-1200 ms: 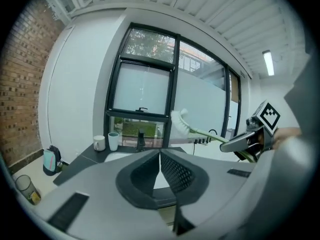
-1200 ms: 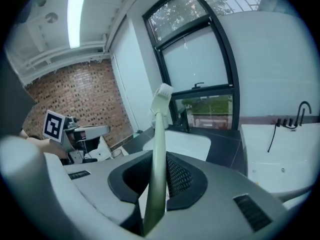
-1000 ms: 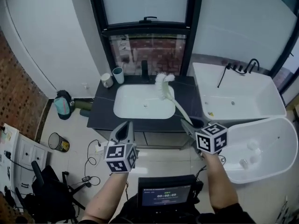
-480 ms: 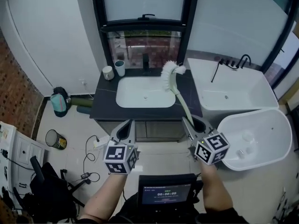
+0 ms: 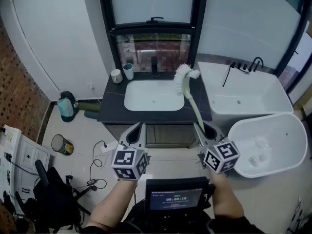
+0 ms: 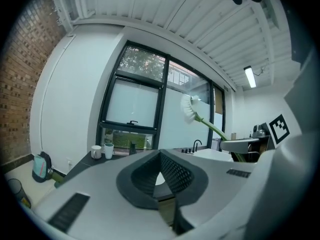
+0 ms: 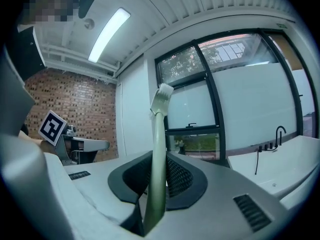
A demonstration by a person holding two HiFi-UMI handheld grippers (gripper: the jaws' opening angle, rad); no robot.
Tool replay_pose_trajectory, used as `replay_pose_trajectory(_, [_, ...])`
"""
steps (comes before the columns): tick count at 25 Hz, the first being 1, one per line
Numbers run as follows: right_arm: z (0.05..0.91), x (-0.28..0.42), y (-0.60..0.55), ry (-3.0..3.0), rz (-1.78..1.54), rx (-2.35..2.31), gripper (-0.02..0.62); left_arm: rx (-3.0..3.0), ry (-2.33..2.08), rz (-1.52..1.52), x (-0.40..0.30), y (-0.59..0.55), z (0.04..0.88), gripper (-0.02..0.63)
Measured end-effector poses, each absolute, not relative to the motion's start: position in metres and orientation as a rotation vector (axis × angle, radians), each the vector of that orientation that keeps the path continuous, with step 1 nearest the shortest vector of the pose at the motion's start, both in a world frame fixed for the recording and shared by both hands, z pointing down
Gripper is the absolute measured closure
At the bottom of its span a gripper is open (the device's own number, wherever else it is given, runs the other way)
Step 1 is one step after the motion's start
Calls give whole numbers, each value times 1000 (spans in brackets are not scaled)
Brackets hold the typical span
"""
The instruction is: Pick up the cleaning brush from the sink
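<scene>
The cleaning brush [image 5: 184, 74] has a white bristle head and a long pale green handle. It is held up in the air, its head over the back right corner of the white sink [image 5: 141, 104]. My right gripper [image 5: 201, 128] is shut on the lower end of the handle. In the right gripper view the handle [image 7: 158, 149] runs up between the black pads to the head. My left gripper [image 5: 138, 129] is on the left, in front of the dark counter, shut and holding nothing. In the left gripper view the brush [image 6: 190, 108] shows against the window.
Two cups [image 5: 121, 73] and a black faucet [image 5: 154, 64] stand at the back of the dark counter [image 5: 112, 106]. A white bathtub [image 5: 246, 101] and a round white tub [image 5: 278, 145] are at the right. A bin [image 5: 61, 146] and cables lie on the floor at the left.
Both grippers have moved up and back from the counter. The brush has risen with the right gripper, and its head has shifted right, from over the basin to the back right corner.
</scene>
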State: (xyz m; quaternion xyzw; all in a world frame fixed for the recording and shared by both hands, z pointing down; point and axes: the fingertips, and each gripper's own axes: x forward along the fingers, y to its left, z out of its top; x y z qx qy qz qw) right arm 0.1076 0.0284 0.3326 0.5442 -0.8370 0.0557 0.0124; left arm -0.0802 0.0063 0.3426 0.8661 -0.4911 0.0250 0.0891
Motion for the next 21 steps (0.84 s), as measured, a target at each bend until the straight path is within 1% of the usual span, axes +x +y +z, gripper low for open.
replay_pose_trajectory(11, [349, 131, 24, -2593, 168, 1709, 573, 2582, -1466, 134, -57, 1, 364, 606])
replay_pose_trajectory(16, [341, 115, 19, -2592, 156, 1698, 572, 2573, -1465, 131, -71, -3, 359, 606])
replay_pose_trajectory(21, [350, 121, 11, -2599, 174, 1700, 572, 2563, -1460, 140, -66, -8, 375, 606])
